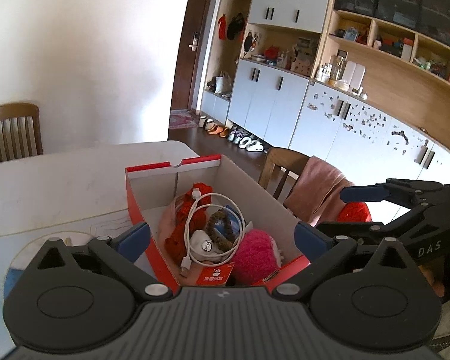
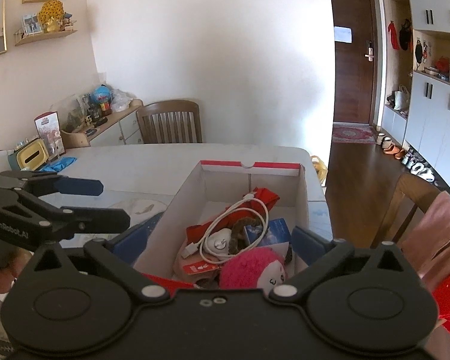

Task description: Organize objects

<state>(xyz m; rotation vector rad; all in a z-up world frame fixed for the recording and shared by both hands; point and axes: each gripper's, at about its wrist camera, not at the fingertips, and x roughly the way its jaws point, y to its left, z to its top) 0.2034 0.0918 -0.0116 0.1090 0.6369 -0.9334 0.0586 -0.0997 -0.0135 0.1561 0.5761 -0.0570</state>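
Both grippers' spread fingers (image 1: 135,235) straddle the filled box (image 1: 141,210).

Both grippers are matte black, each built on a ribbed central body flanked by two round housings with shallow circular recesses, from which angled link arms pinned by silver screws run out to blue finger pads. The left gripper (image 1: 222,235) shows its pads (image 1: 134,238) wide-set, and white "GenRobot.AI" lettering marks its side in the right wrist view. The right gripper (image 2: 222,241) has matching blue pads (image 2: 310,241) and white "DAS" letters.
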